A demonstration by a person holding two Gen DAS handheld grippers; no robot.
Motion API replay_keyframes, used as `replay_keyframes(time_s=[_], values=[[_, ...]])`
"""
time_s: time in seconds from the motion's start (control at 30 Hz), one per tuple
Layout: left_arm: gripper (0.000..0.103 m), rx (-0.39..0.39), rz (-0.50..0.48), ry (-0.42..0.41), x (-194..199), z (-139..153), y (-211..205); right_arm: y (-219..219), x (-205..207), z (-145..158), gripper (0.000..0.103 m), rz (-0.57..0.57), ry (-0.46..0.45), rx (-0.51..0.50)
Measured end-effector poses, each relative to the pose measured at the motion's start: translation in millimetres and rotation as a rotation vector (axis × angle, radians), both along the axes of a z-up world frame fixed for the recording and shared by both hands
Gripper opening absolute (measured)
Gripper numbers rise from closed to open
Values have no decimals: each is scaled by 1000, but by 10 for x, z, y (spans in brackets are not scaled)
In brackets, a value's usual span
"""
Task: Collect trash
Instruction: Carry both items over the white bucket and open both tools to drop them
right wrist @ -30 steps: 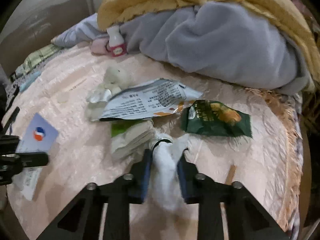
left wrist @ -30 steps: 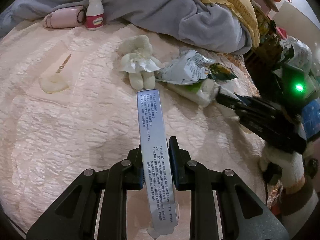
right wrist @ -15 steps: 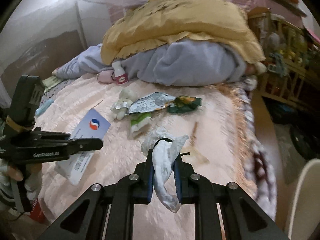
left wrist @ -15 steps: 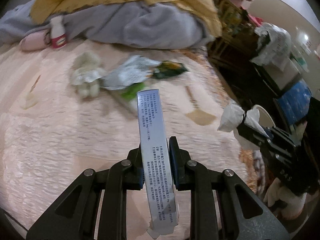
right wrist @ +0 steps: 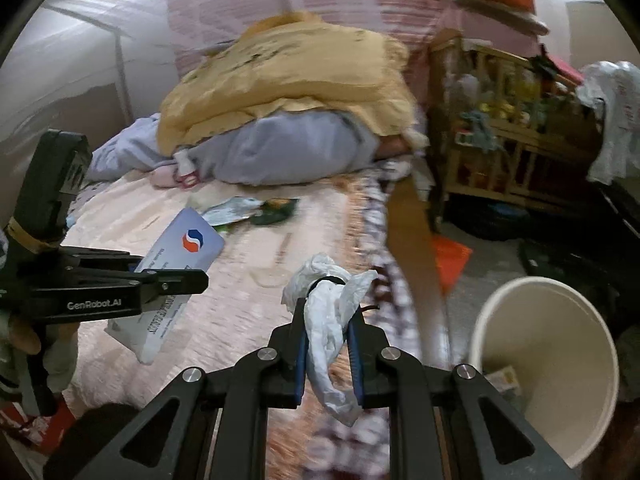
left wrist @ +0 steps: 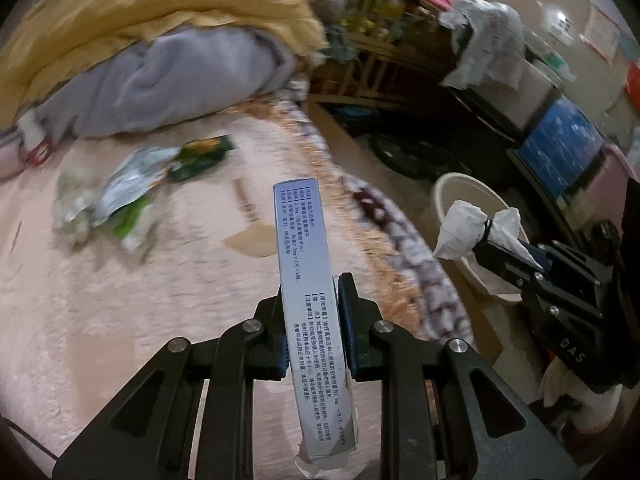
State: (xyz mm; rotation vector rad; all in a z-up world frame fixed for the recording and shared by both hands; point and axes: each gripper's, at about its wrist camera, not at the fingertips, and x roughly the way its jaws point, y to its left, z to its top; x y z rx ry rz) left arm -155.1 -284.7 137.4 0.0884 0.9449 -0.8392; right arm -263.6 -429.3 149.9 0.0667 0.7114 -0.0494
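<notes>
Whereas a second ago both hands worked low over the bed among the litter, they now hang above its fringed edge, each carrying a piece away. At the left of the right wrist view, the left gripper (right wrist: 176,280) has its fingers closed flat on a thin white box (right wrist: 182,248) with a red-and-blue mark; in its own view that box (left wrist: 308,300) stands on edge up the middle of the frame. Left of centre in the left view, the snack wrappers (left wrist: 132,188) that earlier filled the frame have shrunk to a blurred cluster on the bed (left wrist: 120,300), so there is trash yet to fetch. At the centre of the right view, the right gripper (right wrist: 327,312) has its fingers clamped on a knotted white plastic bag (right wrist: 328,320), which was lying on the bed at the wrappers a second back and is now lifted clear of it. At the lower right of that view the cream bin (right wrist: 600,356), absent earlier, has come into sight on the floor, mouth tipped toward the camera with a scrap already inside. In the left view the bag (left wrist: 464,228) hangs right in front of that bin's rim (left wrist: 444,188). My reading: the pickup is over, the carry is nearly finished, and the drop comes next, bag first, box close behind.
</notes>
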Motion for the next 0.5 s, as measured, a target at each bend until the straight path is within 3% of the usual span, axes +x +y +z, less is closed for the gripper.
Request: replay_keyframes(time_s=[0.5], values=[[18, 37, -157, -78, -391, 126, -1025, -967, -557, -34, 16, -202, 15, 1]])
